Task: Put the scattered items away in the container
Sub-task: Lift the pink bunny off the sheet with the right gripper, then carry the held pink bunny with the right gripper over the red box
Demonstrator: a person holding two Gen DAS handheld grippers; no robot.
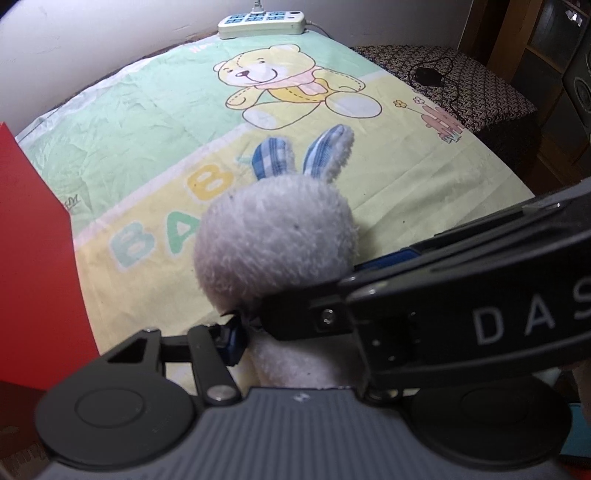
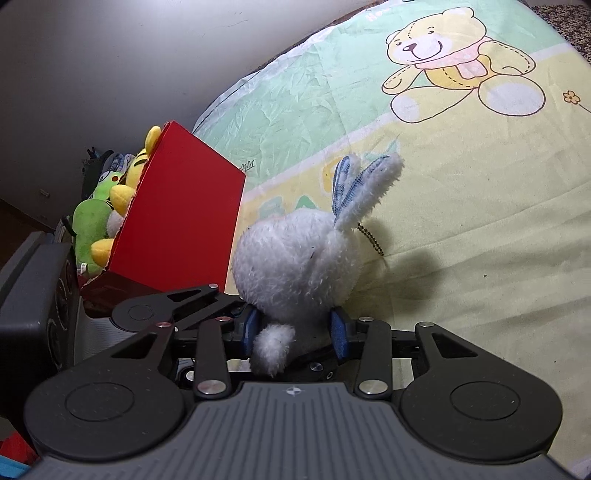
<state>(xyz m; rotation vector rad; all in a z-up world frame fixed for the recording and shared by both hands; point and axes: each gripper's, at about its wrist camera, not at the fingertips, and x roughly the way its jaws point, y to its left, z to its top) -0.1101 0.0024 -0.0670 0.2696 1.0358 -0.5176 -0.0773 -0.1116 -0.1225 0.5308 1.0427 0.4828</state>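
A white plush rabbit (image 1: 275, 240) with blue checked ears is held above the bed; it also shows in the right wrist view (image 2: 295, 262). My right gripper (image 2: 295, 332) is shut on its neck, blue pads on both sides. My left gripper (image 1: 258, 328) is at the same neck; only its left pad shows, and the right gripper's body (image 1: 461, 295) crosses in front and hides its other finger. A red box (image 2: 184, 210) stands just left of the rabbit and holds yellow and green plush toys (image 2: 99, 214). Its red wall (image 1: 33, 258) fills the left edge of the left wrist view.
The bed is covered by a green and yellow baby-print sheet (image 1: 147, 122) with a bear. A white power strip (image 1: 260, 24) lies at the far edge by the wall. A dark patterned seat with a black charger (image 1: 428, 75) stands at the right.
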